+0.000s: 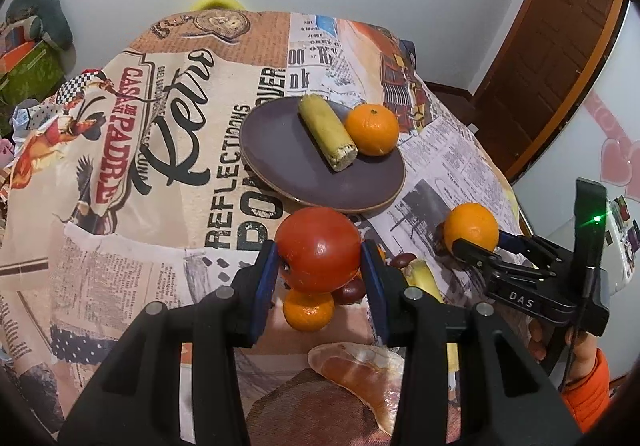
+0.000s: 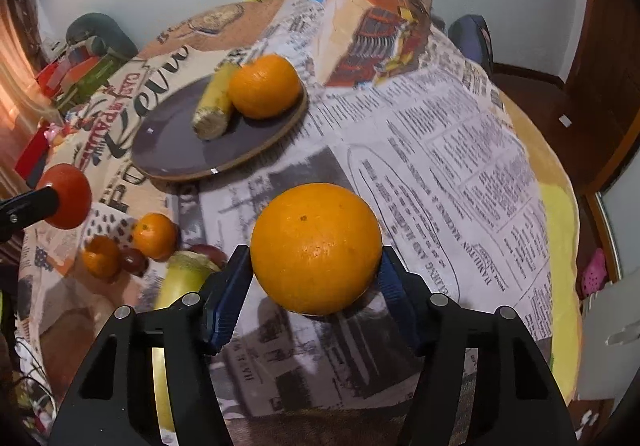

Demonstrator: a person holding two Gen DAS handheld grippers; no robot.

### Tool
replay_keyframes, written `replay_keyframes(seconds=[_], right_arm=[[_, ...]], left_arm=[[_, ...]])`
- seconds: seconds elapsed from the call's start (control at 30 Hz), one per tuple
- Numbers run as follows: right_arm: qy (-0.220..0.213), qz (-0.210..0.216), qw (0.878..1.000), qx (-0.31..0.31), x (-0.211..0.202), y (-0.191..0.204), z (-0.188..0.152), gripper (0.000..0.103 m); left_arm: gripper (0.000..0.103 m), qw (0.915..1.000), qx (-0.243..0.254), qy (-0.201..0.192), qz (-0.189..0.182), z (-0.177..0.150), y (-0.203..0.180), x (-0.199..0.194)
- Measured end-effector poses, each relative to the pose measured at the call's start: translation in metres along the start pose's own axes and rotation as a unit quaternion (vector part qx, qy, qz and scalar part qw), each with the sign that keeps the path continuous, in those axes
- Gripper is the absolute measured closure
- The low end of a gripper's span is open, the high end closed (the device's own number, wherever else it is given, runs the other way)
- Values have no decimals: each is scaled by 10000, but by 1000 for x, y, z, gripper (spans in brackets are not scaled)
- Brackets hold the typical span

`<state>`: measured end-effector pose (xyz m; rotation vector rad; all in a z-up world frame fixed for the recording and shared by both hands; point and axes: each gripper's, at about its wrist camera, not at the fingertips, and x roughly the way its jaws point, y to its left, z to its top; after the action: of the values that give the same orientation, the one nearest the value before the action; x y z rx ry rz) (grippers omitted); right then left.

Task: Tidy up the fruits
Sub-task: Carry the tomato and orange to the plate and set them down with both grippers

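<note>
My left gripper point(image 1: 319, 260) is shut on a red tomato point(image 1: 318, 248) and holds it above the table, just short of the dark purple plate point(image 1: 280, 149). The plate holds a corn cob point(image 1: 326, 131) and an orange point(image 1: 372, 129). My right gripper point(image 2: 316, 274) is shut on a large orange point(image 2: 316, 248), lifted over the cloth; it also shows in the left wrist view point(image 1: 470, 230). The plate point(image 2: 176, 145), corn point(image 2: 214, 107) and plated orange point(image 2: 264, 85) lie ahead left in the right wrist view. The tomato point(image 2: 68, 201) shows at far left there.
Loose fruit lies on the newspaper-print cloth point(image 2: 440, 149): small oranges point(image 2: 154, 236) point(image 2: 100, 256), dark red fruits point(image 2: 134, 260), a yellow-green fruit point(image 2: 182, 278), a peeled citrus segment point(image 1: 360, 374). The table edge runs along the right. Clutter sits off the left side.
</note>
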<state>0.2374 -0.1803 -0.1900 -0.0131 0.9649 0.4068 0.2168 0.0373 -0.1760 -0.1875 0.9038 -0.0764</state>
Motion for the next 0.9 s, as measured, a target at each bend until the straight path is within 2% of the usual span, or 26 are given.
replay_keyframes(seconds=[0.47,0.9], right_arm=[[-704,295,9962,-417,-32,40,35,43],[-668,435,9956,-499,-1,50,62,43]], left_arm=[[61,9992,-24,-385,73,26,13,-20],[61,9991,-43,-414,79,56,28,6]])
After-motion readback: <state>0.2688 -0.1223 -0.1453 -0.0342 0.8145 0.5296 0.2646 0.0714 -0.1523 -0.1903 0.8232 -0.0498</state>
